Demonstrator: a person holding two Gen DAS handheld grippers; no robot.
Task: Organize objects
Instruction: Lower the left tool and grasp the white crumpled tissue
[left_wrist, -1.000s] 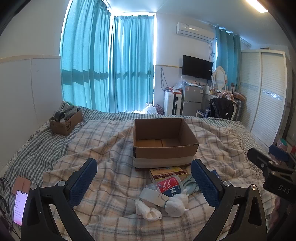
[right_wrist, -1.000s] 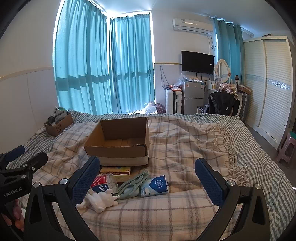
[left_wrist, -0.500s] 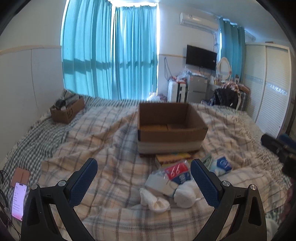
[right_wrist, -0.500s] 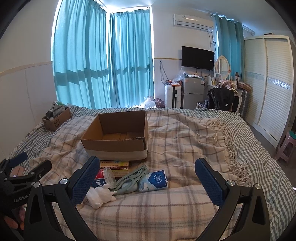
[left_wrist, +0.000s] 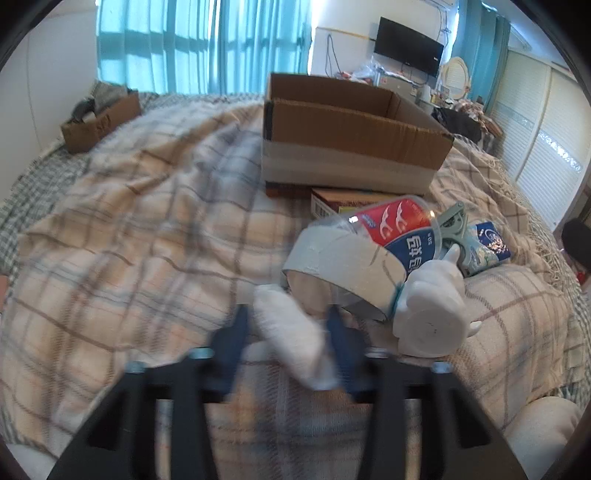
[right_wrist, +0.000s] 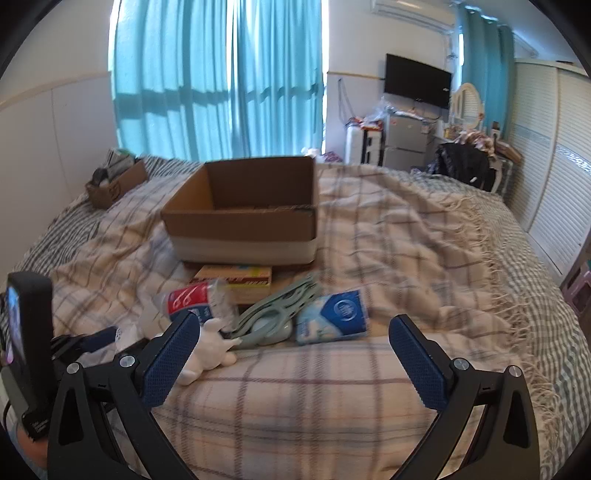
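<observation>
An open cardboard box stands on the plaid blanket, also in the right wrist view. In front of it lie a flat yellow box, a tape roll, a red and blue pack, a white figurine, green clips and a blue tissue pack. My left gripper is low over the blanket, its jaws closed around a white rolled sock. My right gripper is open and empty, above the blanket just short of the clips.
A small brown box of items sits at the bed's far left. A wardrobe stands on the right, with a TV and cluttered furniture behind the bed. Blanket fringe runs along the right side.
My left gripper dropped down and forward and its jaws closed around the white sock. My right gripper moved slightly closer to the pile, still open.
</observation>
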